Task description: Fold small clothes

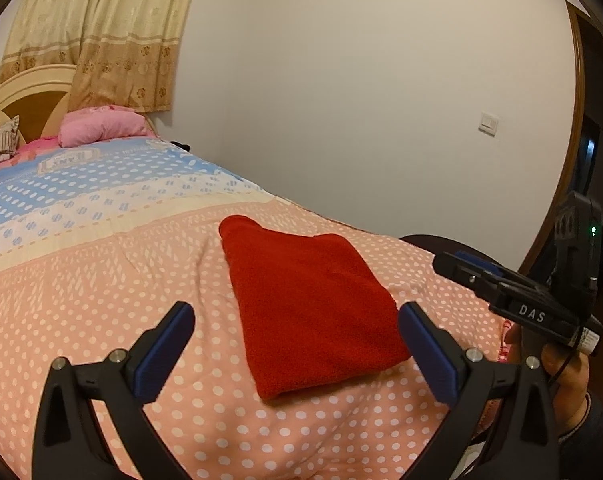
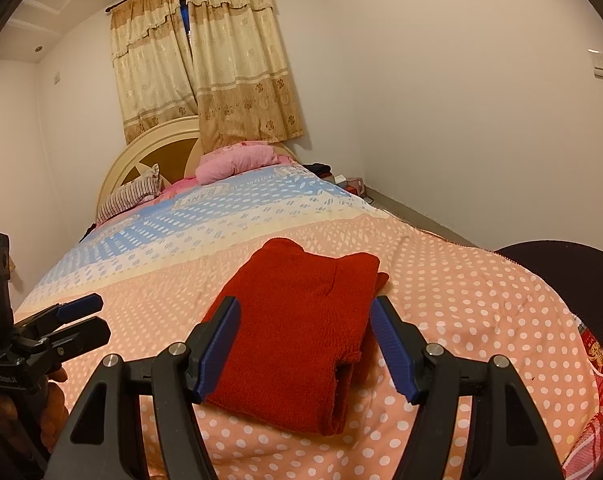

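A red knitted garment (image 1: 301, 272) (image 2: 301, 276) lies folded into a neat rectangle on the pink dotted quilt (image 1: 101, 288) (image 2: 461, 300), near the foot of the bed. My left gripper (image 1: 295, 308) (image 2: 97, 314) hovers open to the left of the garment, apart from it, with nothing between its blue pads (image 1: 163, 356). Held in a hand, my right gripper (image 2: 304, 304) (image 1: 457, 266) hovers open on the right side, just off the garment. In each wrist view the garment shows between that gripper's spread fingers, but neither touches it.
The quilt turns white and blue toward the headboard (image 2: 149, 152), where a pink pillow (image 2: 233, 164) and a striped pillow (image 2: 129, 196) lie. Curtains (image 2: 205, 60) hang behind. A dark round seat (image 2: 561, 264) stands off the bed's right edge, near a door frame (image 1: 577, 120).
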Motion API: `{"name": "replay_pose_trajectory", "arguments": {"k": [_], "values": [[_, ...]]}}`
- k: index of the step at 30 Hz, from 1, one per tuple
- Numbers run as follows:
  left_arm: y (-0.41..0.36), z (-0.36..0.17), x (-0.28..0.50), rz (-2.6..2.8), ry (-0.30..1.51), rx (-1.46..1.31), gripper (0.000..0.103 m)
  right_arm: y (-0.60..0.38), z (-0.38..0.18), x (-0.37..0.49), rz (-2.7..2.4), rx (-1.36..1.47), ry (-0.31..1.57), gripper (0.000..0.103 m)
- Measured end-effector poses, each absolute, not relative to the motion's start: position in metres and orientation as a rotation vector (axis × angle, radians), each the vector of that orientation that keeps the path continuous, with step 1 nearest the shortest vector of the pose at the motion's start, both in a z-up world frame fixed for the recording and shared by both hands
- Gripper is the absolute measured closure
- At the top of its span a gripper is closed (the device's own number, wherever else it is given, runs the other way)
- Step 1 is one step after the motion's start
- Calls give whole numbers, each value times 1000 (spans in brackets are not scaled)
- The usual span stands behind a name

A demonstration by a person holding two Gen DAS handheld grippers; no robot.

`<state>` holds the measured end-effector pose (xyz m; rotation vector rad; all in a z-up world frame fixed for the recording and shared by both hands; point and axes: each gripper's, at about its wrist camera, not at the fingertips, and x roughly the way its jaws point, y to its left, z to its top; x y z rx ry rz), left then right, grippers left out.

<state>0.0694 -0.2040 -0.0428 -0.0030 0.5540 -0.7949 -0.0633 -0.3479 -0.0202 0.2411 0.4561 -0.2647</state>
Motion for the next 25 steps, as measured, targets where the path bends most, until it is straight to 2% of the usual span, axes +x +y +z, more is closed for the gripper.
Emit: {"name": "replay_pose_trajectory", "arguments": {"k": [25], "values": [[-208, -42, 66, -794, 523, 47, 0, -345, -24, -62, -249, 235, 463, 35]]}}
